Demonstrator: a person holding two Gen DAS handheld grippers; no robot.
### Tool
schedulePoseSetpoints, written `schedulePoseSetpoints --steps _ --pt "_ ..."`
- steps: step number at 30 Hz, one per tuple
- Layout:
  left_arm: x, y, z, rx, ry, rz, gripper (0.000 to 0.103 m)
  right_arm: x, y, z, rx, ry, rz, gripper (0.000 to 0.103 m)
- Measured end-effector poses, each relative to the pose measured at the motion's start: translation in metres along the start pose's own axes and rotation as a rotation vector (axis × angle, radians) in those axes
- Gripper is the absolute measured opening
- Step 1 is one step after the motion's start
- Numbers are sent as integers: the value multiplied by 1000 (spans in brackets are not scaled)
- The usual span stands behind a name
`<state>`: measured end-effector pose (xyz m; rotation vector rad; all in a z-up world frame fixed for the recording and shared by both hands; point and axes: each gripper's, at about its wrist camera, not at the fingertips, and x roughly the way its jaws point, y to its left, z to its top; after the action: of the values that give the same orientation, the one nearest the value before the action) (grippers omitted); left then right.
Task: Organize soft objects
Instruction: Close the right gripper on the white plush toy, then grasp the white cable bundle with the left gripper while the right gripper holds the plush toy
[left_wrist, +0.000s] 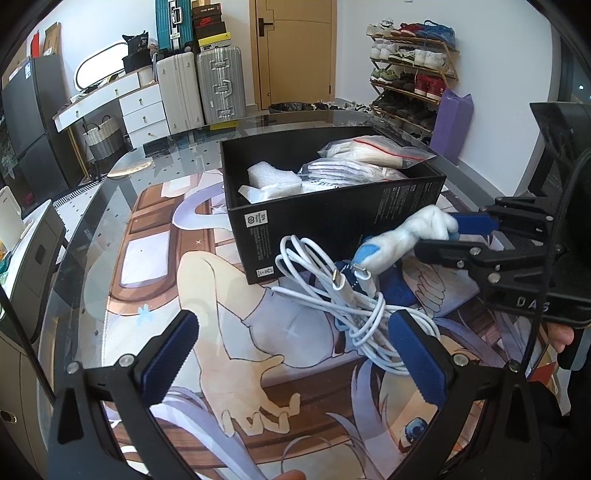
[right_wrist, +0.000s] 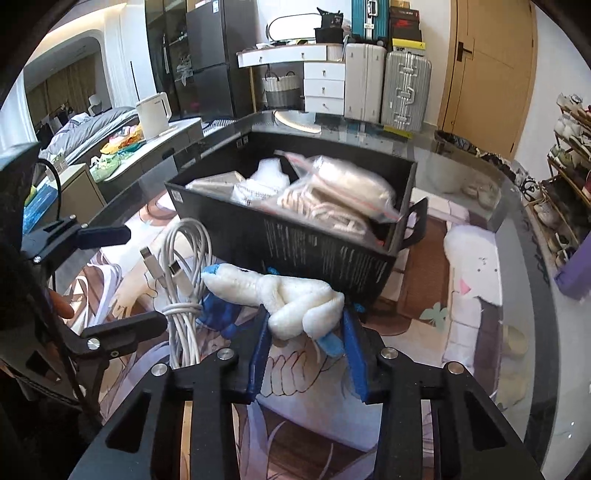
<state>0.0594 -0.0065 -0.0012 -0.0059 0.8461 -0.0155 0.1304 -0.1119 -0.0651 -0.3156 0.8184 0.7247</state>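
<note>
My right gripper (right_wrist: 304, 332) is shut on a white plush toy with blue tips (right_wrist: 280, 295) and holds it just above the mat, in front of the black box (right_wrist: 332, 254). The toy (left_wrist: 413, 232) and right gripper (left_wrist: 448, 232) also show in the left wrist view. The box (left_wrist: 325, 225) holds bagged soft items (left_wrist: 373, 151) and white foam (left_wrist: 273, 177). My left gripper (left_wrist: 295, 350) is open and empty, low over the mat, near a coiled white cable (left_wrist: 351, 295), which also shows in the right wrist view (right_wrist: 184, 269).
The glass table carries a printed anime mat (left_wrist: 229, 369). A blue item (right_wrist: 218, 314) lies under the cable. A purple bag (left_wrist: 452, 122) and shoe rack (left_wrist: 410, 74) stand beyond the table's right edge. Suitcases (left_wrist: 199, 88) and a dresser are behind.
</note>
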Motion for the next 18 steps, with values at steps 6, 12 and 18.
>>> schedulePoseSetpoints --steps 6,12,18 --pt "-4 -2 1 -11 -7 -23 103 -23 -11 8 16 -73 0 38" --pt "1 -5 2 -60 -22 -50 103 -37 -11 14 29 -132 -6 38" --pt "9 -11 1 -81 -10 -77 101 -42 -15 18 41 -162 -6 37"
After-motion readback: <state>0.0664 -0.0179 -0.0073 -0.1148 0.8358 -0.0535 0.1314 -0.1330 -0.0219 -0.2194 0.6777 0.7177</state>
